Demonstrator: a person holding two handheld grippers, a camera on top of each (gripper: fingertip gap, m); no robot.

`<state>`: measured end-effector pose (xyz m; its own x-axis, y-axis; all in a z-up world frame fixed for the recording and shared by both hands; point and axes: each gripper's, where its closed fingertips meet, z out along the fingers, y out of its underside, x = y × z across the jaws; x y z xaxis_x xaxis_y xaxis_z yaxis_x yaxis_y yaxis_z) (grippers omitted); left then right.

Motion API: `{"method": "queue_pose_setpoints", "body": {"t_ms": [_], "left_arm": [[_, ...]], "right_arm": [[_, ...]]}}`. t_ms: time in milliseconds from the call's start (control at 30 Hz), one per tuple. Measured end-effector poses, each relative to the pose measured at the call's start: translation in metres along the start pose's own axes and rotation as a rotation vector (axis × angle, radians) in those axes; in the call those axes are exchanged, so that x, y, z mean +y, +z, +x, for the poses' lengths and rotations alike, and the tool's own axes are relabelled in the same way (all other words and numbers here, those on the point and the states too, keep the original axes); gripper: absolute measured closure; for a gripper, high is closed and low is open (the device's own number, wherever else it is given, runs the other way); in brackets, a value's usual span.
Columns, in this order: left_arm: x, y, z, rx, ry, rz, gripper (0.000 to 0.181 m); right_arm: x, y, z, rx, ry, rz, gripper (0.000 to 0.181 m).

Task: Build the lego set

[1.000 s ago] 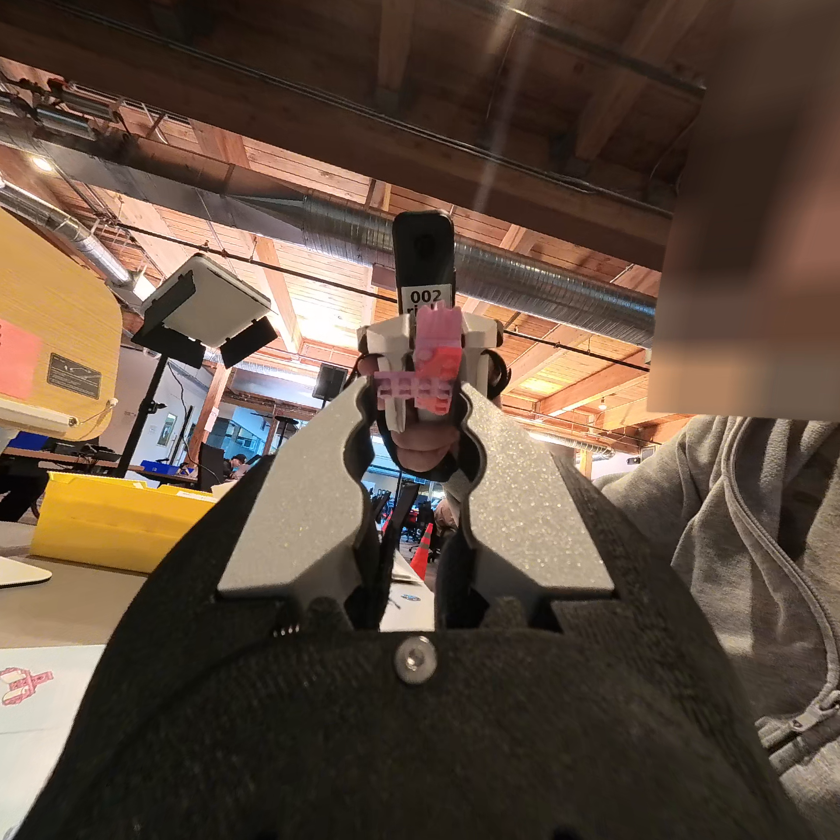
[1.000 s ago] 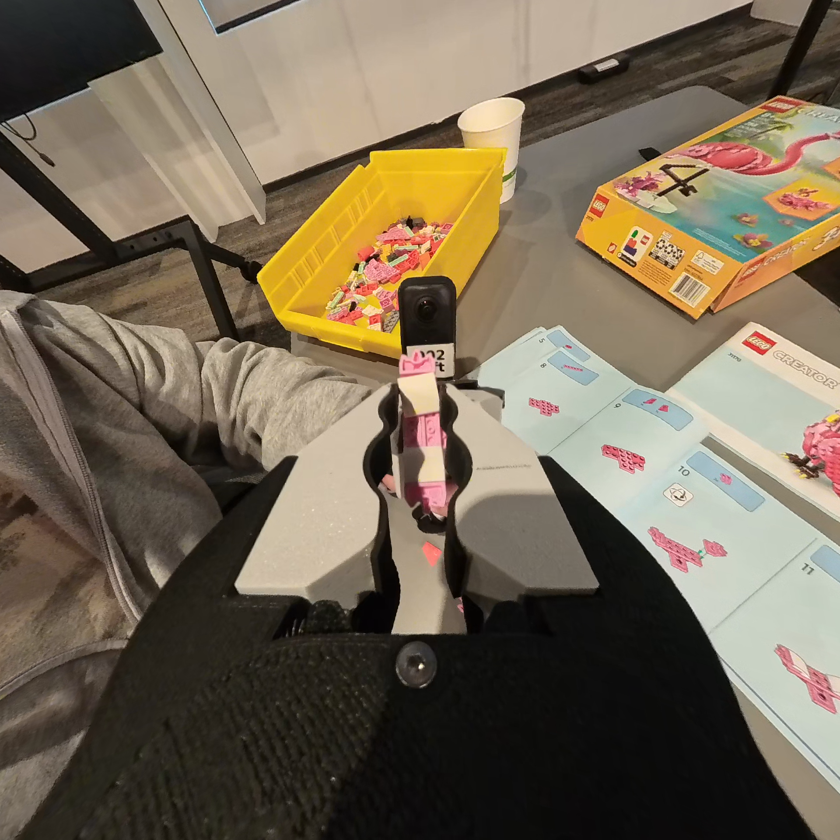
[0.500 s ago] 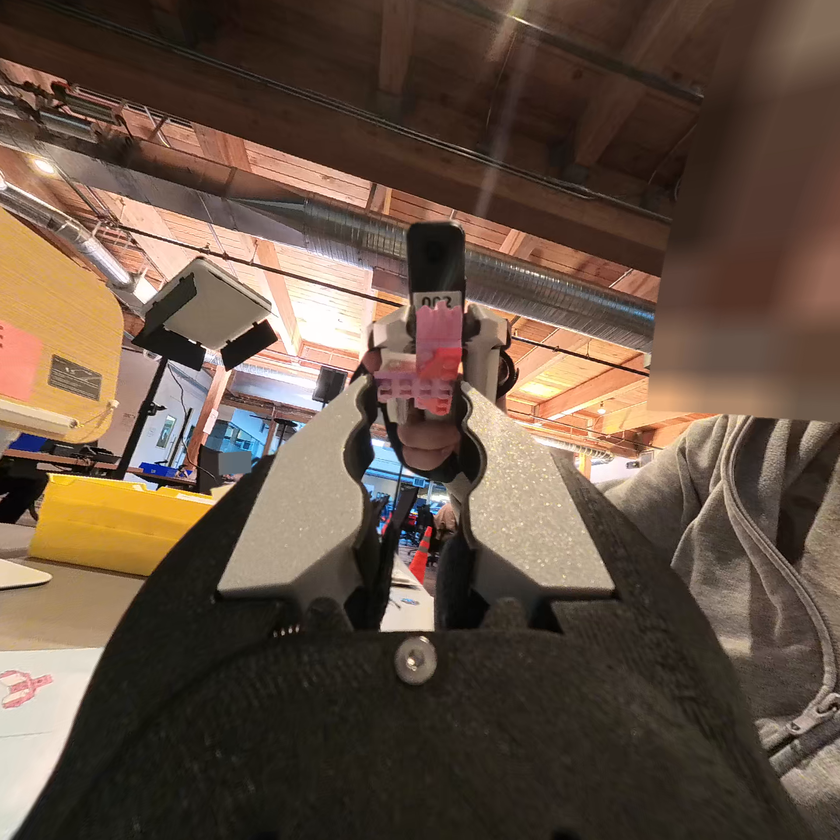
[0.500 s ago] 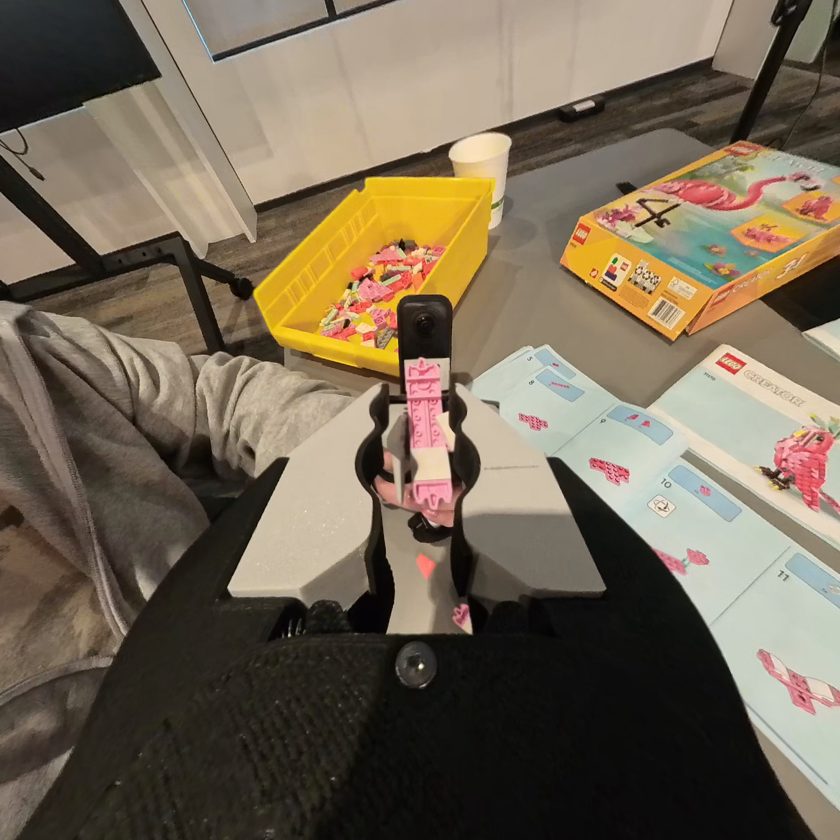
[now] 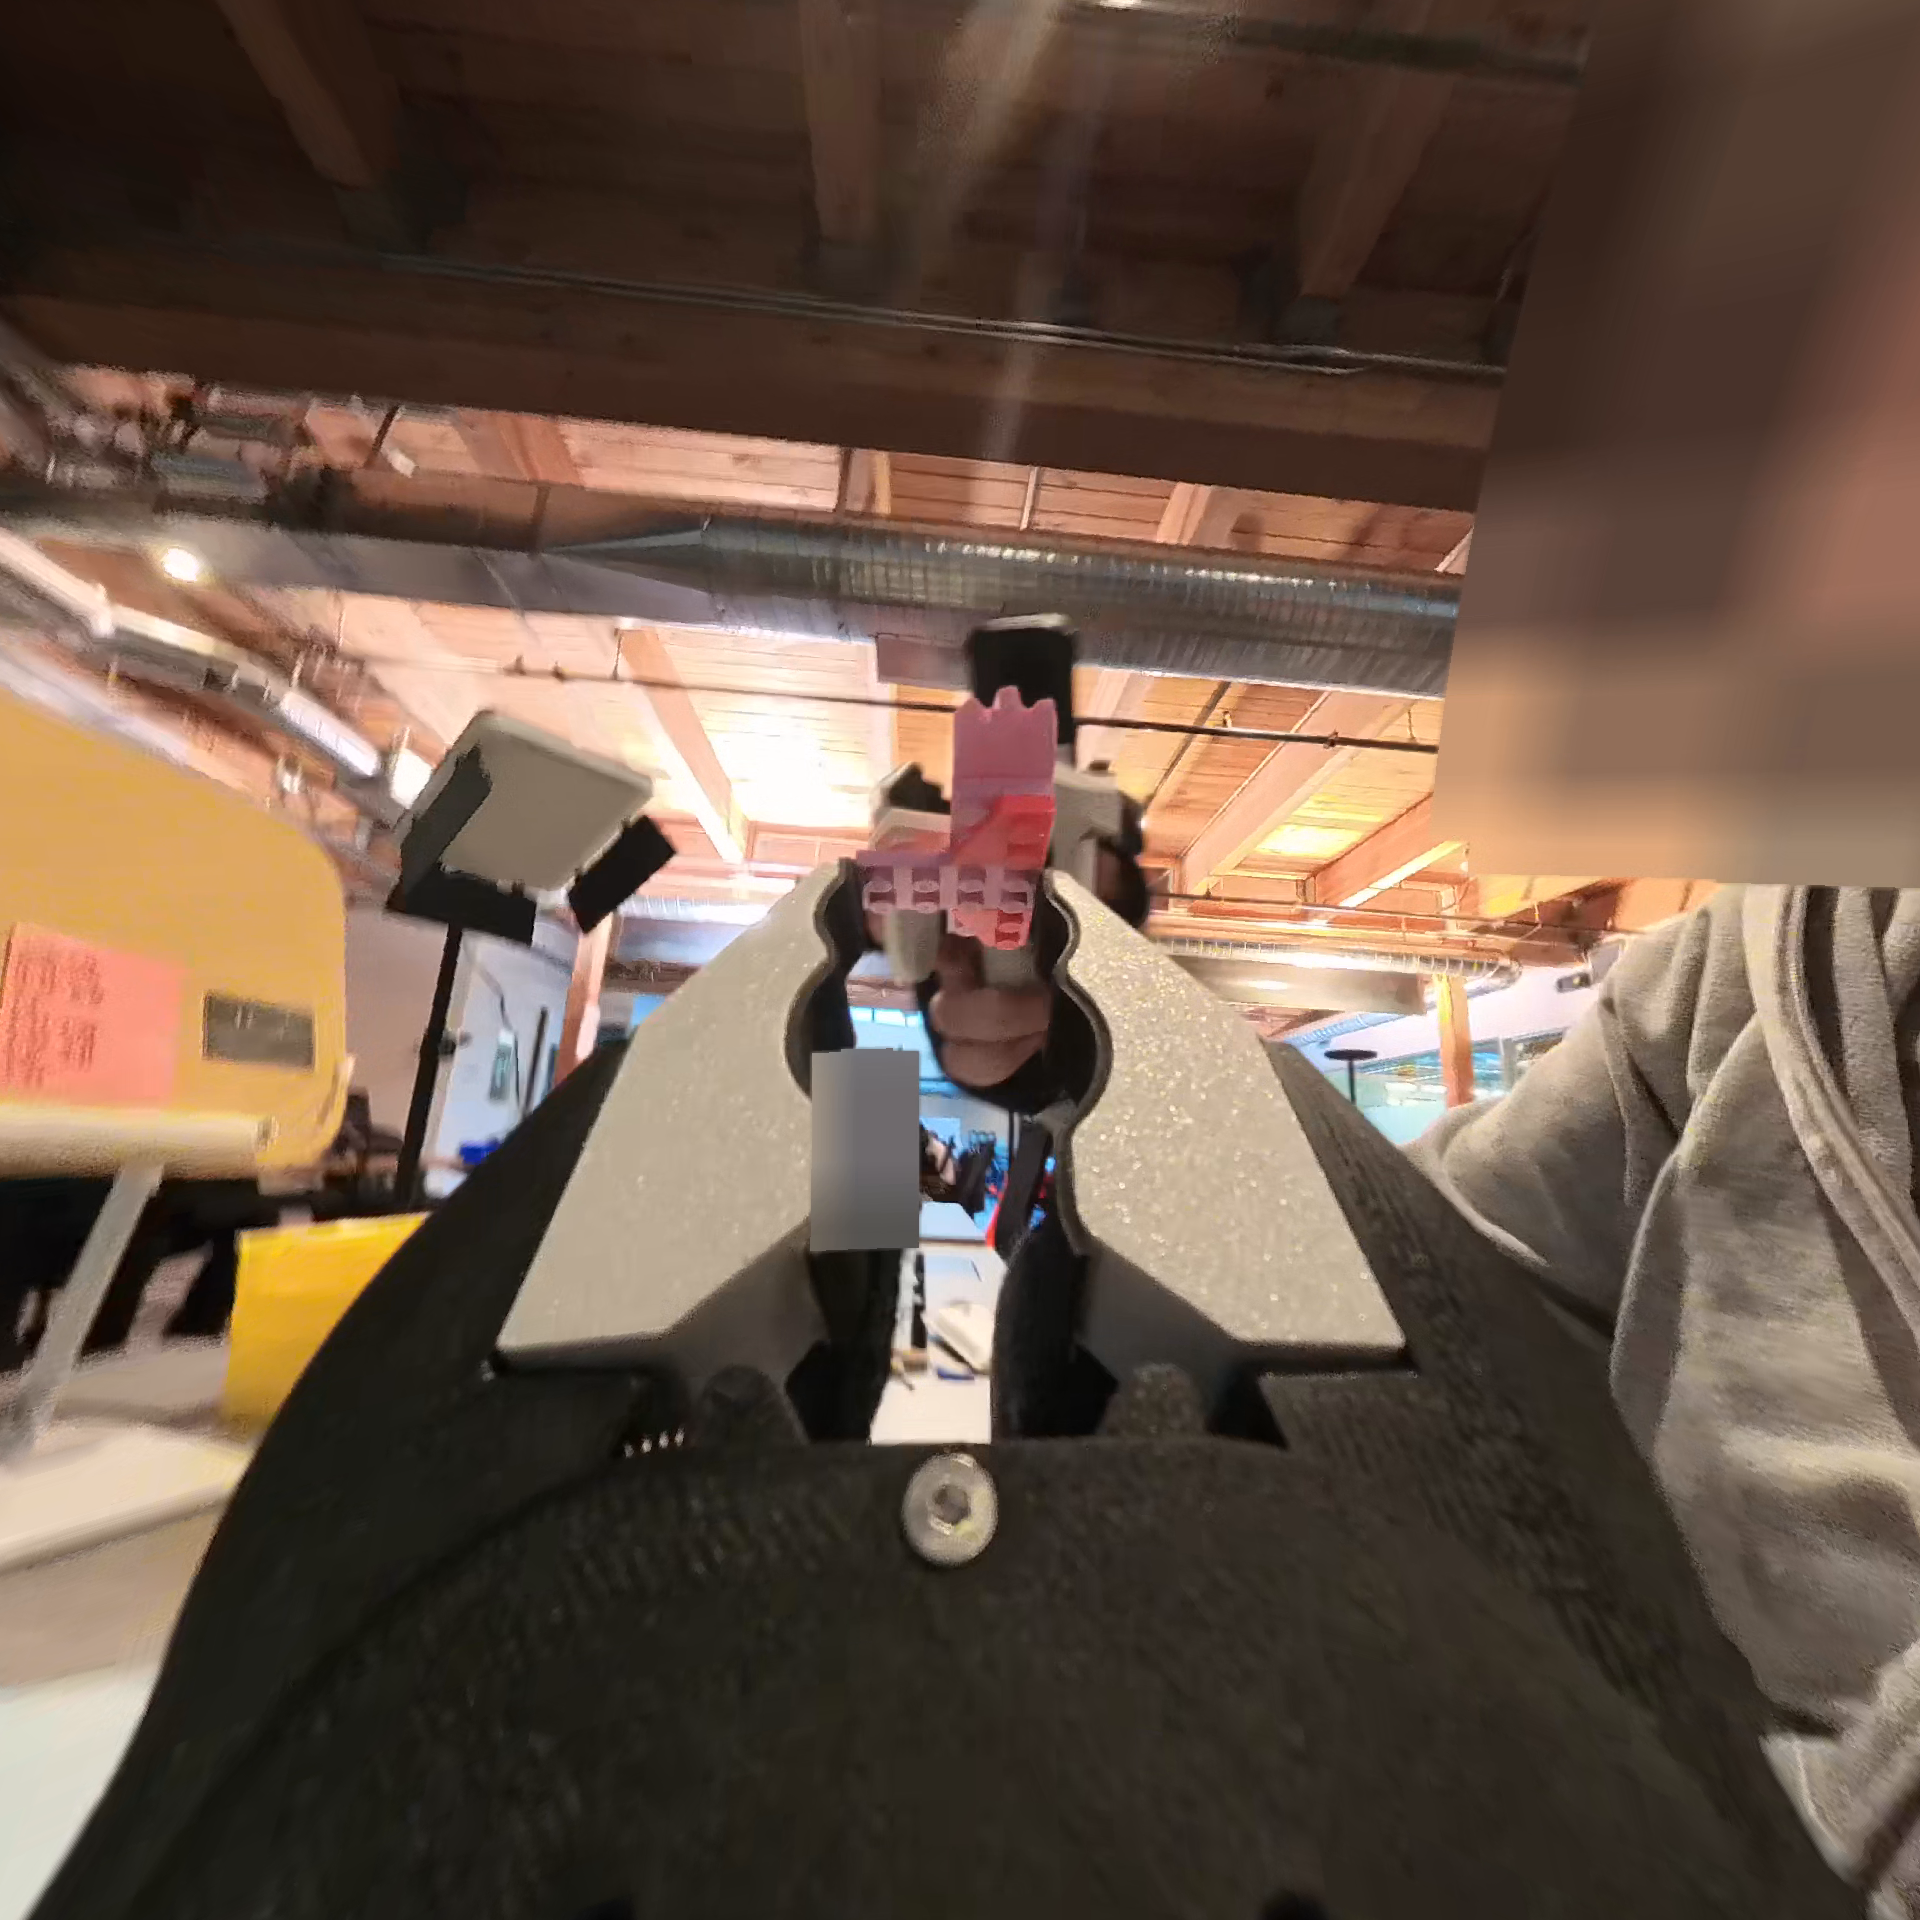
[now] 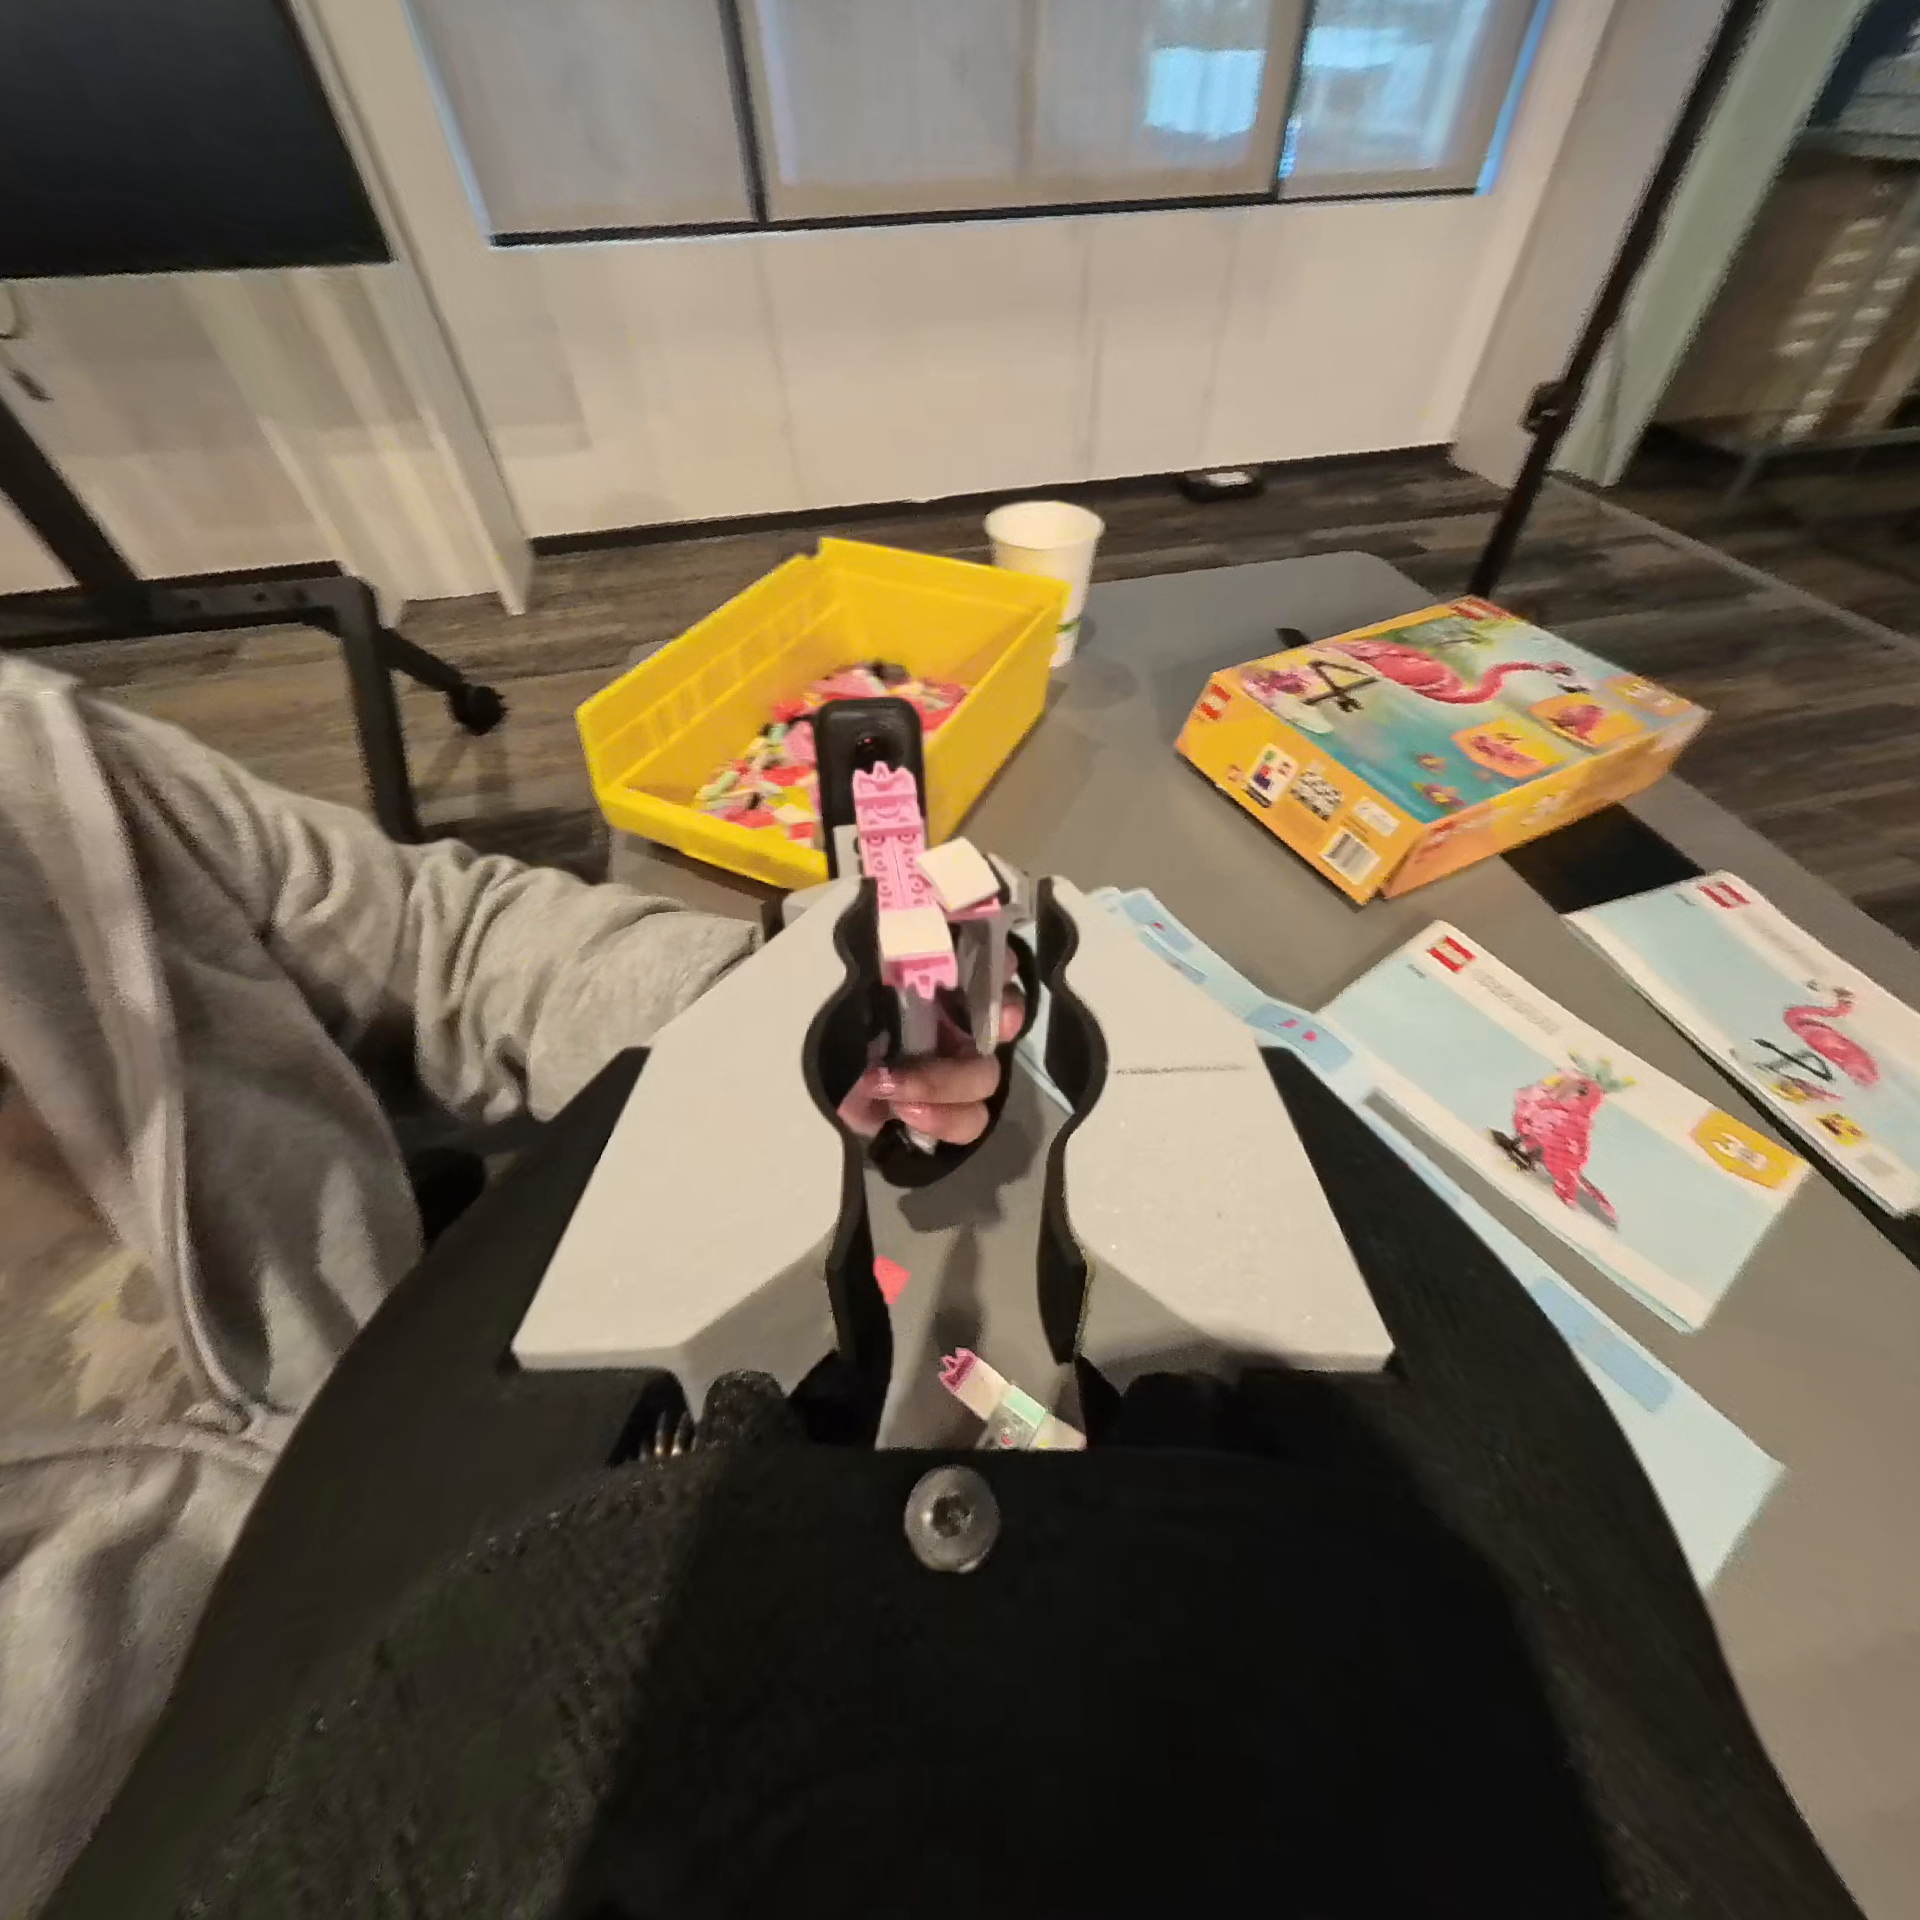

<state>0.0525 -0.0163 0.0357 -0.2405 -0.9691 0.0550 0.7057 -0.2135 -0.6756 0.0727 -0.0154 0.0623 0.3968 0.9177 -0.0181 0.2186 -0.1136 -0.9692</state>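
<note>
Since a second ago both cameras have tipped upward, and the lego assembly (image 5: 977, 852) stands taller in the left wrist view, its notched top now across the lower half of the far camera.

- Held in the air between the two facing tools, above the grey table (image 6: 1143, 665).
- Left wrist view: long axis upright, notched end toward the ceiling. A short pink plate crosses the base level, with a coral brick on its right.
- Right wrist view: seen as a narrow pink strip running away and up, far end leaning slightly left.
- Left gripper (image 5: 948, 914): closed on the assembly; the cross plate spans its fingertips.
- Right gripper (image 6: 956, 914): narrow gap, strip near its left finger; whether it presses the piece cannot be told.
- Beyond: yellow bin (image 6: 665, 727) of loose bricks, paper cup (image 6: 1042, 540) behind it, set box (image 6: 1455, 748) to the right, instruction booklets (image 6: 1558, 1122) nearer.
</note>
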Motion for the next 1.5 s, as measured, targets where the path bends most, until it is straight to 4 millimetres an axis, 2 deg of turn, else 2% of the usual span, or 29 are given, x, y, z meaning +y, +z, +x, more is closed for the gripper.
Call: {"method": "queue_pose_setpoints", "body": {"t_ms": [67, 167, 300, 400, 500, 633, 700, 967, 1167, 1300, 1500], "left_arm": [[-0.012, 0.013, 0.006, 0.013, 0.034, 0.032, 0.149], [-0.031, 0.036, 0.006, 0.006, 0.076, 0.063, 0.149], [-0.054, 0.071, 0.003, 0.023, 0.094, 0.074, 0.149], [-0.071, 0.094, 0.004, 0.042, 0.126, 0.101, 0.149], [-0.084, 0.107, 0.007, 0.051, 0.17, 0.138, 0.149], [-0.091, 0.111, 0.007, 0.049, 0.148, 0.171, 0.149], [-0.091, 0.113, 0.011, 0.062, 0.135, 0.159, 0.149], [-0.095, 0.12, 0.03, 0.137, 0.097, 0.146, 0.149], [-0.097, 0.119, 0.03, 0.161, 0.061, 0.165, 0.149], [-0.1, 0.117, 0.028, 0.149, 0.068, 0.174, 0.149], [-0.108, 0.112, 0.022, 0.077, 0.137, 0.212, 0.149]], "right_arm": [[-0.013, -0.005, -0.005, -0.07, -0.018, 0.003, 0.153], [-0.037, -0.014, -0.013, -0.138, -0.133, -0.041, 0.152], [-0.073, -0.022, -0.019, -0.203, -0.284, -0.186, 0.152], [-0.102, -0.026, -0.021, -0.257, -0.331, -0.266, 0.153], [-0.127, -0.029, -0.02, -0.312, -0.312, -0.326, 0.154], [-0.145, -0.026, -0.016, -0.333, -0.309, -0.395, 0.153], [-0.146, -0.021, -0.016, -0.346, -0.309, -0.447, 0.153], [-0.13, -0.009, -0.032, -0.5, -0.315, -0.631, 0.152], [-0.12, -0.006, -0.031, -0.54, -0.267, -0.708, 0.155], [-0.123, -0.005, -0.027, -0.53, -0.234, -0.696, 0.167], [-0.14, 0.004, -0.029, -0.444, -0.194, -0.648, 0.167]]}}
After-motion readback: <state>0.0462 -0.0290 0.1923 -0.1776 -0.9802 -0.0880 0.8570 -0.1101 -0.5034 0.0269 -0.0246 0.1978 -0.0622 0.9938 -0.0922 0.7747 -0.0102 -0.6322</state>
